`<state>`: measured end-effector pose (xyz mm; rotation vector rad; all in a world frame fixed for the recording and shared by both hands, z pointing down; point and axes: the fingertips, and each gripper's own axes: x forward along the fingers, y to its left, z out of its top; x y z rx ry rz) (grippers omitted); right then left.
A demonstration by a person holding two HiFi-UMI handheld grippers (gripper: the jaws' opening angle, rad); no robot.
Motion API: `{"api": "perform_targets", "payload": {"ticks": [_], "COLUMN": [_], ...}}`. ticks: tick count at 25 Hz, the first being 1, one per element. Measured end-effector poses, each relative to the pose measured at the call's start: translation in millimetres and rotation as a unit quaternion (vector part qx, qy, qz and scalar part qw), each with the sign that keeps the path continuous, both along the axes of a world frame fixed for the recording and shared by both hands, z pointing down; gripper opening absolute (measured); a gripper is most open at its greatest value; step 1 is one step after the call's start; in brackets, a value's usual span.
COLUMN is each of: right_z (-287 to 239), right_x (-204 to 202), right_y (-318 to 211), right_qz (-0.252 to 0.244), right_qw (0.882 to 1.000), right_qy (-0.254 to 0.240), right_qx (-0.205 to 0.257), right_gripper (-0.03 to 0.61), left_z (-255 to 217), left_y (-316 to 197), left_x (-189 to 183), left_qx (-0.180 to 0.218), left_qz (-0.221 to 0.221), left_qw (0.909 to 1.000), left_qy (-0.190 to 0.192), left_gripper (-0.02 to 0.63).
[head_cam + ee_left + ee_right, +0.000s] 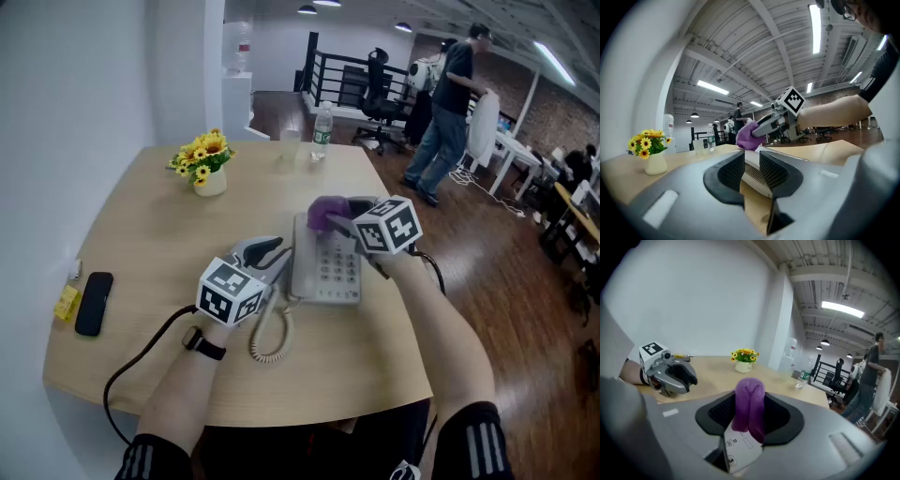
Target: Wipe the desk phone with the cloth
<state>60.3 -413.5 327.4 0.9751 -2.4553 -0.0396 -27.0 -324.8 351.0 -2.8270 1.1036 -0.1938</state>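
Right gripper [339, 221] clamped on purple cloth [322, 212], over phone's [326, 270] top end, frame centre. Left gripper [268, 251] jaws slightly apart at phone's left edge.

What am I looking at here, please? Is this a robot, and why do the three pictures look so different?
No robot: a person holds a two-jaw gripper in each hand. One picture comes from a camera on their head, looking down; the other two cameras ride on the grippers, looking along the jaws. On the table stand a desk phone, a vase of flowers, a water bottle, a cup and a black device. The right gripper clamps a purple cloth over the phone's far end. The left gripper, jaws apart, sits at the phone's left side.
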Motion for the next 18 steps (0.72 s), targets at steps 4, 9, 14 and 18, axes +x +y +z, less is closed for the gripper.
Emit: {"api": "perform_targets", "payload": {"ticks": [4, 9, 14, 18], "right_z": [23, 37, 36, 31], "right_x": [2, 24, 65, 103], "right_y": [-17, -23, -19, -18], "right_qz": [0.013, 0.02, 0.051, 0.089], "right_qw": [1.0, 0.997, 0.994, 0.991], "right_qy": [0.024, 0.067, 0.1, 0.094], "right_qx": [-0.016, -0.027, -0.021, -0.026], "right_gripper": [0.167, 0.15, 0.146, 0.144], "left_z": [0, -1, 0, 3], "left_y": [0, 3, 5, 4], "left_x": [2, 6, 10, 9], "left_qx": [-0.01, -0.008, -0.019, -0.018], "left_qz": [0.008, 0.008, 0.022, 0.022], "left_qw": [0.9999, 0.9997, 0.9995, 0.9995], "left_qy": [0.004, -0.02, -0.011, -0.011], "left_gripper": [0.087, 0.127, 0.156, 0.155]}}
